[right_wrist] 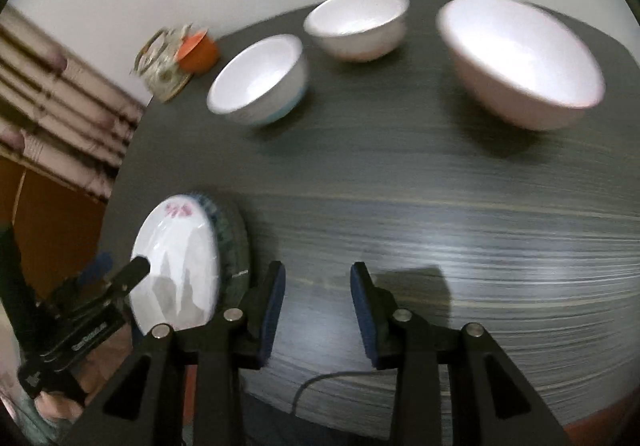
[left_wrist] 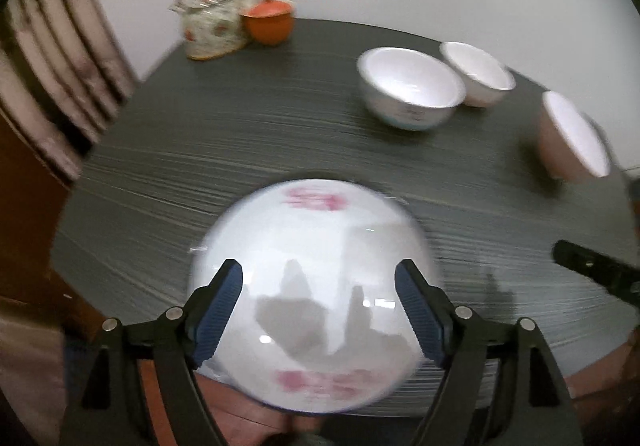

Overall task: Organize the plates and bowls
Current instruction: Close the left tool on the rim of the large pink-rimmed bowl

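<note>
A white plate [left_wrist: 312,286] with pink marks lies at the near edge of the dark table [left_wrist: 240,166]. My left gripper [left_wrist: 320,274] hangs open above it, with its blue pads wide apart and off the plate. In the right wrist view this plate [right_wrist: 176,266] rests on a darker patterned plate [right_wrist: 236,242], with the left gripper [right_wrist: 120,270] beside it. Three white bowls stand upright at the back: a small one [right_wrist: 260,80], another small one [right_wrist: 356,22] and a large one [right_wrist: 520,54]. My right gripper [right_wrist: 318,274] is open over bare table, holding nothing.
A flowered teapot [left_wrist: 208,22] and an orange lidded pot [left_wrist: 268,20] stand in the far left corner against the white wall. Striped curtains [left_wrist: 60,58] hang at the left. A thin cable [right_wrist: 316,386] runs along the table's near edge.
</note>
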A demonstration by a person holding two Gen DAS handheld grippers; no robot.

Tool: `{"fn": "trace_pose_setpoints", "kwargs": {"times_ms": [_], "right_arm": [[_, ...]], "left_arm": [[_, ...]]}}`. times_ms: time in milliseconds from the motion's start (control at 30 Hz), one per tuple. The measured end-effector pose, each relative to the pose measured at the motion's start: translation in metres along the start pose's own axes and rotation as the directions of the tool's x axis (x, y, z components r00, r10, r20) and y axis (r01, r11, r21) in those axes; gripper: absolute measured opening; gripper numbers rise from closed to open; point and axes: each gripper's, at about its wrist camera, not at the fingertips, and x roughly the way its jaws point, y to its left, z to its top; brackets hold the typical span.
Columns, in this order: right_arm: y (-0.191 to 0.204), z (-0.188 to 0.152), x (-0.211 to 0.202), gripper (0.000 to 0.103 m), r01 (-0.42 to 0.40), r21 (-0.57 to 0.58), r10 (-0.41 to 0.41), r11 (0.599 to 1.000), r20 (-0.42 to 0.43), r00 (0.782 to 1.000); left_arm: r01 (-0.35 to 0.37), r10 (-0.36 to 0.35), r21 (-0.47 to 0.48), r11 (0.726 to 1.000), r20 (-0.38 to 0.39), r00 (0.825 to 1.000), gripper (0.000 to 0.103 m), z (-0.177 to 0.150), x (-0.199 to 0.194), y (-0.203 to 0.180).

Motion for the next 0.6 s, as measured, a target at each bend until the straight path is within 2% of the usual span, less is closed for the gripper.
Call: {"fn": "trace_pose_setpoints", "kwargs": {"times_ms": [67, 333, 467, 600], "right_arm": [[-0.018, 0.005, -0.011, 0.035, 0.0, 0.024, 0.0, 1.0, 0.016, 1.0], [-0.094, 0.034, -0.05, 0.035, 0.064, 0.127, -0.076, 0.99, 0.094, 0.993], [-0.126, 0.061, -0.071, 0.035, 0.089, 0.16, -0.113, 0.983, 0.142, 0.983], [-0.159, 0.085, -0.073, 0.036, 0.106, 0.217, -0.139, 0.97, 0.141, 0.98]], "left_arm": [[0.046, -0.045, 0.005, 0.999, -0.019, 0.999, 0.076, 0.007, -0.001, -0.023], [0.11, -0.11, 0.094, 0.99, -0.005, 0.994, 0.077, 0.051, -0.003, -0.109], [0.166, -0.163, 0.083, 0.983, -0.038, 0.986, 0.078, 0.083, 0.007, -0.147], [0.22, -0.215, 0.056, 0.974, -0.085, 0.973, 0.078, 0.108, 0.024, -0.18]]}}
